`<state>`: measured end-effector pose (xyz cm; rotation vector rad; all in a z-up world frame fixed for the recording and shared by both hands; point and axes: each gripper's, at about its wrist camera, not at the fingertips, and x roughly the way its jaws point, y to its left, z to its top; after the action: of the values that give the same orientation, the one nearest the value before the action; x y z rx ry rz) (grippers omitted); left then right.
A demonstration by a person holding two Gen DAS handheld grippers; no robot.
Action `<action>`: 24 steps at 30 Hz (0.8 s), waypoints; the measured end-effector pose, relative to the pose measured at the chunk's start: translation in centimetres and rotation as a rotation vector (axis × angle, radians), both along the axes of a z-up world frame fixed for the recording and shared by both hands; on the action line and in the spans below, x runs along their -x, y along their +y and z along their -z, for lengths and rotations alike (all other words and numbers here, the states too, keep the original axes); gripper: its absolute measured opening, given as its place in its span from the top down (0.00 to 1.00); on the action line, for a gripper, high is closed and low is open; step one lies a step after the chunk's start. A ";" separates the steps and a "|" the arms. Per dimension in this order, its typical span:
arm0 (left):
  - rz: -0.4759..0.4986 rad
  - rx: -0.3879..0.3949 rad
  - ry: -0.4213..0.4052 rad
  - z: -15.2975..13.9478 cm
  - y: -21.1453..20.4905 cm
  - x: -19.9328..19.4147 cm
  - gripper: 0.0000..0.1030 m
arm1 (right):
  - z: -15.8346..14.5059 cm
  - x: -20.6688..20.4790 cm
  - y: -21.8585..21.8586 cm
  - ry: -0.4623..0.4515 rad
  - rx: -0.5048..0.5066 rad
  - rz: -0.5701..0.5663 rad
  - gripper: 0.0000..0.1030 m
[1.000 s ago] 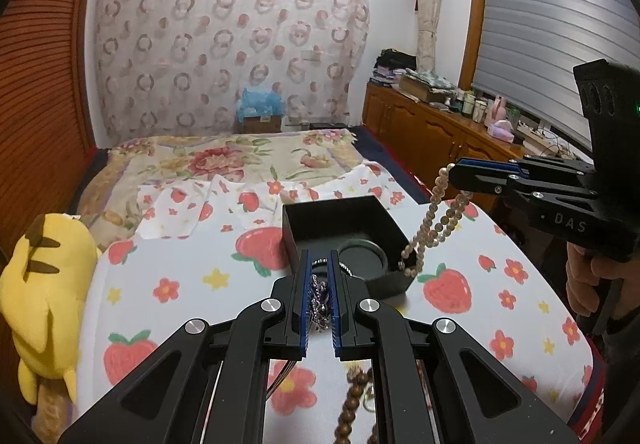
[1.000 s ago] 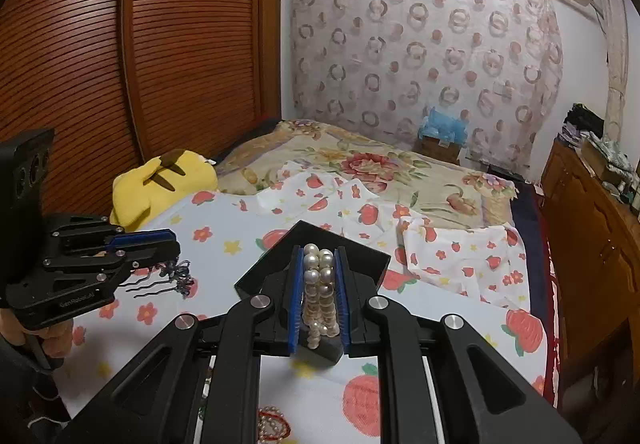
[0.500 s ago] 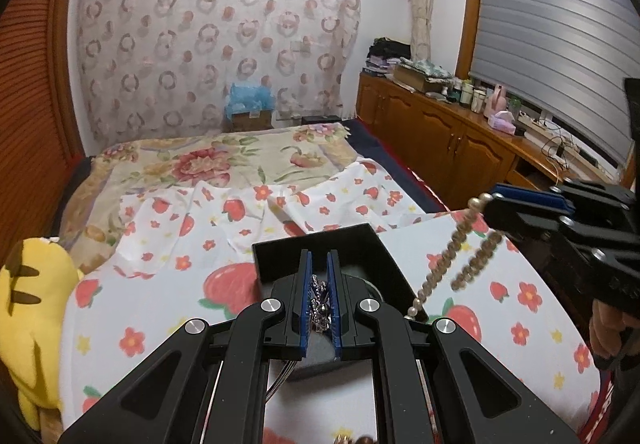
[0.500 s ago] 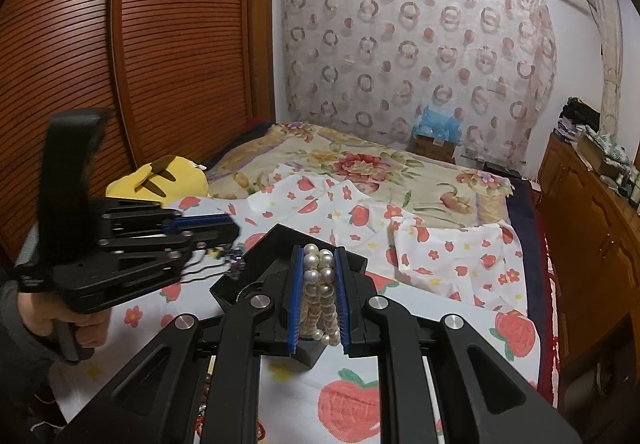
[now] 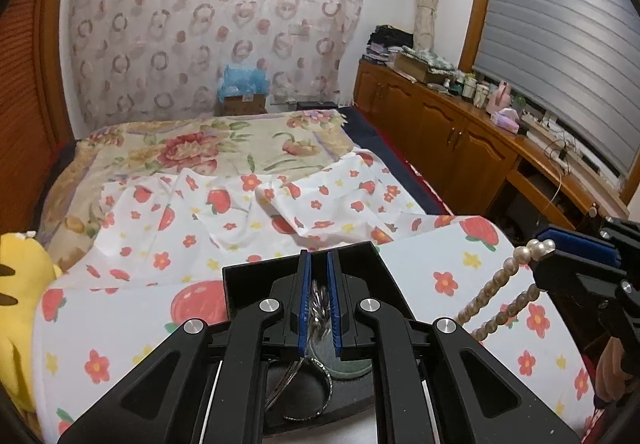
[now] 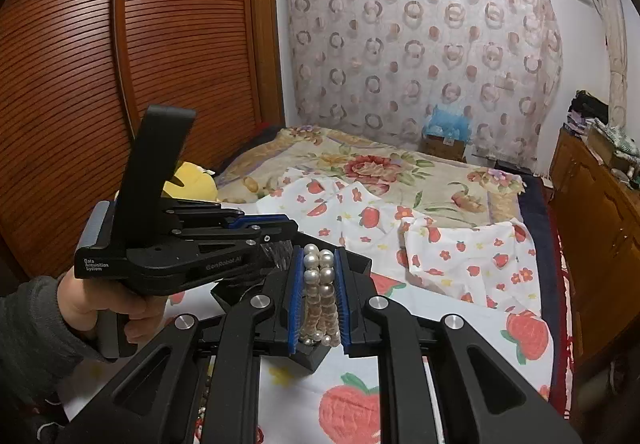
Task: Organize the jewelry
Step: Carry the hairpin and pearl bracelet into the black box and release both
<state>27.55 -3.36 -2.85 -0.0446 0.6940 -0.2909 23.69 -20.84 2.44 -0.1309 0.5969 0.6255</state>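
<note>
You are pinching a tangle of silver jewelry (image 5: 318, 304) between the blue pads of your left hand-held gripper (image 5: 318, 294), and you are holding it over the open black box (image 5: 256, 276), with silver loops trailing down inside it. The box is sitting on the strawberry-print sheet (image 5: 120, 324) near the bed's front edge. Your right hand-held gripper (image 6: 319, 286) is clamping a pearl strand (image 6: 320, 284), folded into several rows between its pads; the strand is hanging in two lines just beside the box's right side. A yellow plush toy (image 5: 20, 296) is lying at the bed's left edge.
</note>
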 end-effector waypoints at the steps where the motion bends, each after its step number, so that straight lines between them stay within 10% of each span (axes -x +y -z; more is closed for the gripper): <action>1: -0.003 0.002 0.002 0.0 0.2 0.0 0.93 | 0.1 -0.1 0.1 0.002 -0.001 -0.001 0.84; 24: -0.027 -0.071 -0.044 0.4 5.1 7.9 0.78 | 2.9 -2.8 3.1 0.068 0.008 0.035 0.82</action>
<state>19.67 1.76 -3.21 0.0205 0.6588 -0.2405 26.52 -17.70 -0.46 -0.1072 0.6658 0.5953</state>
